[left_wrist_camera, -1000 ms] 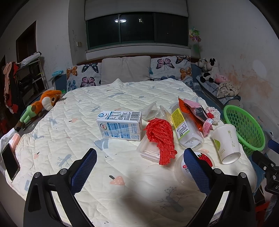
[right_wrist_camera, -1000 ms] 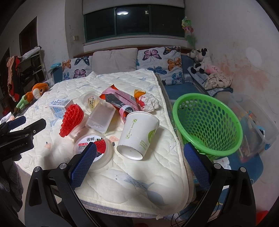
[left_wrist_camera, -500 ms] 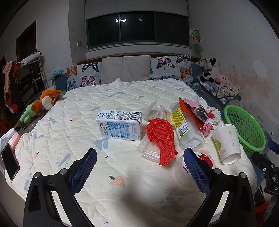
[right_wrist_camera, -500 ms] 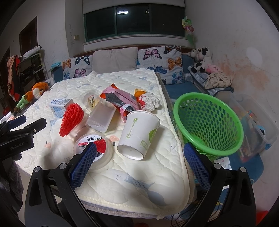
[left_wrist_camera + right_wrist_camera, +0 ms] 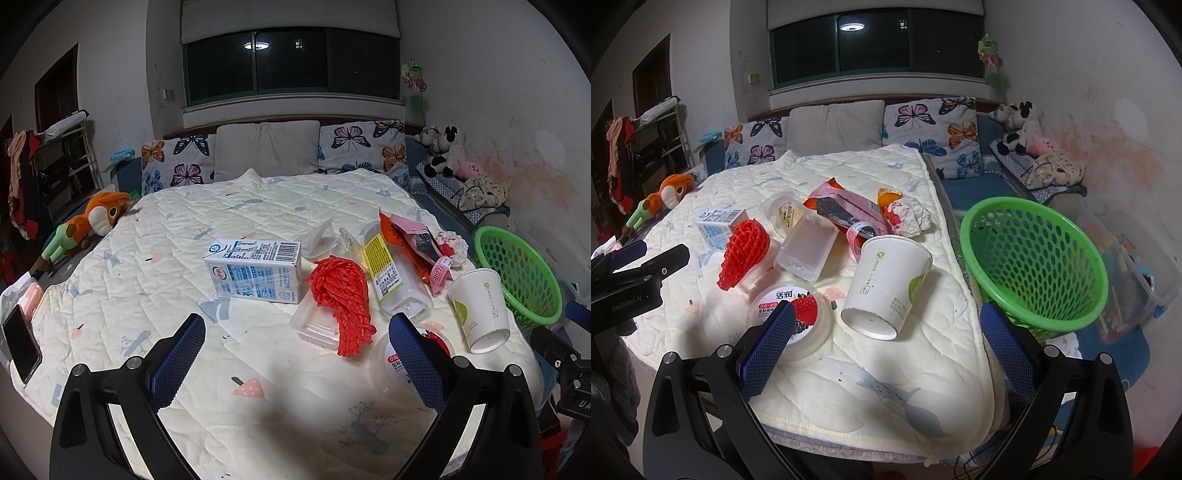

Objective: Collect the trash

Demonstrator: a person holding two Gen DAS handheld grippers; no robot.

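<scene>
Trash lies on a quilted bed (image 5: 184,280): a blue-white milk carton (image 5: 255,269), red foam netting (image 5: 341,299) on a clear tray, a clear plastic bottle (image 5: 391,277), pink and orange wrappers (image 5: 413,240), a white paper cup (image 5: 480,310) on its side and a yogurt tub (image 5: 790,317). A green basket (image 5: 1034,258) stands beside the bed on the right. My left gripper (image 5: 295,358) is open above the quilt, short of the carton. My right gripper (image 5: 886,350) is open, just short of the cup (image 5: 890,284) and tub.
Pillows (image 5: 266,151) line the headboard. An orange plush toy (image 5: 92,221) and a phone (image 5: 20,347) lie at the bed's left edge. Stuffed animals (image 5: 1023,129) and a clear storage bin (image 5: 1126,258) sit to the right past the basket.
The right wrist view has crept slightly forward toward the cup. The left gripper has not visibly moved. Nothing was grasped.
</scene>
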